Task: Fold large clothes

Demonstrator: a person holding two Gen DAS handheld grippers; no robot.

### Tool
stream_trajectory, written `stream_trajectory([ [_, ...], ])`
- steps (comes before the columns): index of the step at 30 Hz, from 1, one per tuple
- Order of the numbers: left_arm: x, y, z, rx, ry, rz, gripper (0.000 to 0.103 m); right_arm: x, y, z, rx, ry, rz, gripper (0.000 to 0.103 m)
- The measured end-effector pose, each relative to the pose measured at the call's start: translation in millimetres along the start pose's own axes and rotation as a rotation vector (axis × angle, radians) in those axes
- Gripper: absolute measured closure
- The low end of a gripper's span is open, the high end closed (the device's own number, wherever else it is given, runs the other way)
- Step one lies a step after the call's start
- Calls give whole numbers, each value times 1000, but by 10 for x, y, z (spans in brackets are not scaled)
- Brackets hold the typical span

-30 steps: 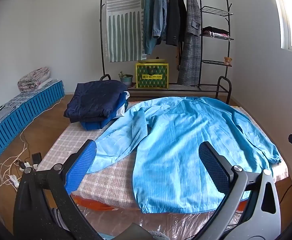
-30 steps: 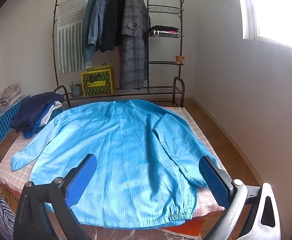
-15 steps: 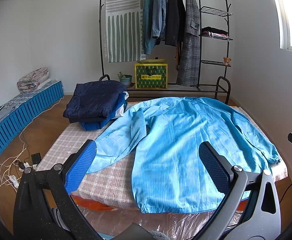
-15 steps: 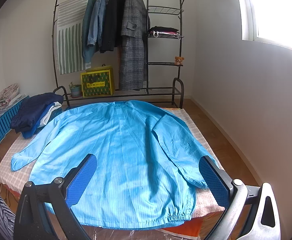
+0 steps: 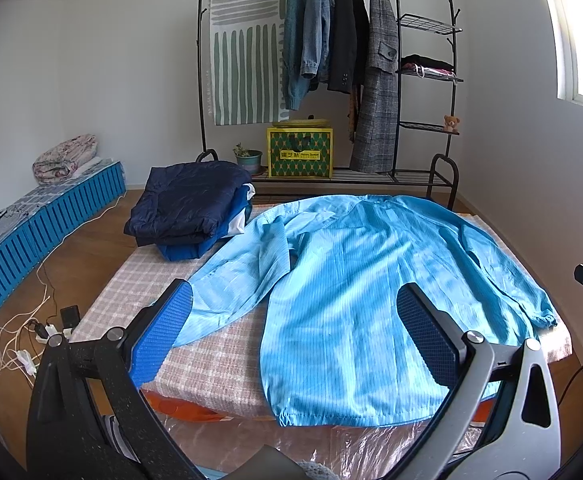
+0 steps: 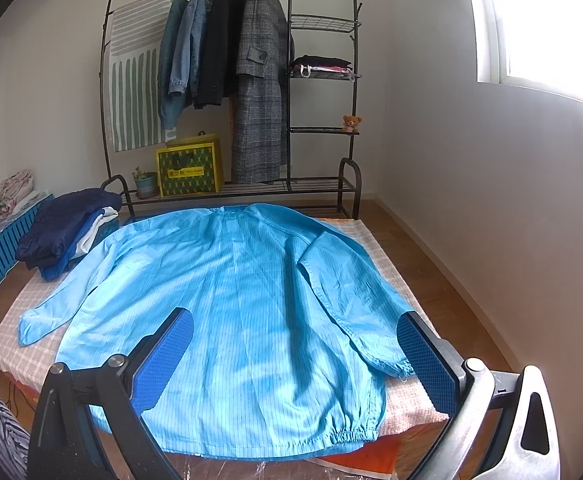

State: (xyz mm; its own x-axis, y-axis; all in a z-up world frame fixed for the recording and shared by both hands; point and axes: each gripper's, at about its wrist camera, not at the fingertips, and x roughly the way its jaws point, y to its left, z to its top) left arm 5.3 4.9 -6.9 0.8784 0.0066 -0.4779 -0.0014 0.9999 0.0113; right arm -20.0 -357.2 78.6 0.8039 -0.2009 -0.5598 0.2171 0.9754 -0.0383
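Observation:
A large light-blue striped jacket [image 5: 363,280] [image 6: 227,292] lies spread flat, back up, on a checked bed cover [image 5: 211,360], both sleeves stretched outward and its elastic hem toward me. My left gripper [image 5: 291,332] hovers open above the near left part of the bed, nothing between its blue pads. Open too is my right gripper [image 6: 297,352], which hangs over the jacket's lower half without touching it. The right sleeve cuff [image 6: 397,370] lies close to the right gripper's right pad.
A stack of folded dark-blue clothes [image 5: 187,208] [image 6: 63,228] sits on the bed's far left corner. Behind the bed stands a black clothes rack [image 5: 371,80] with hanging coats and a yellow-green box [image 5: 299,152]. Cables [image 5: 19,340] lie on the floor at left. Wall on the right.
Both views have shifted only slightly, the right one drifting a little; the jacket has not moved and both grippers stay open.

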Motion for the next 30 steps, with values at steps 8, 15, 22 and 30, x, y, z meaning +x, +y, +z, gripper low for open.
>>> stream_trajectory([
  [8,-12,-39,-25,1,2,-5,0,-40,26,-13,-10,-4,-9,0],
  [15,-50,-96,-1,4,-1,-4,0,-58,51,-3,-15,-9,-9,0],
  [22,-49,-74,1,-1,1,-6,0,-63,62,15,-7,-15,-12,0],
  [30,-52,-97,-8,-5,3,-8,0,-73,74,28,-2,-18,-14,0],
])
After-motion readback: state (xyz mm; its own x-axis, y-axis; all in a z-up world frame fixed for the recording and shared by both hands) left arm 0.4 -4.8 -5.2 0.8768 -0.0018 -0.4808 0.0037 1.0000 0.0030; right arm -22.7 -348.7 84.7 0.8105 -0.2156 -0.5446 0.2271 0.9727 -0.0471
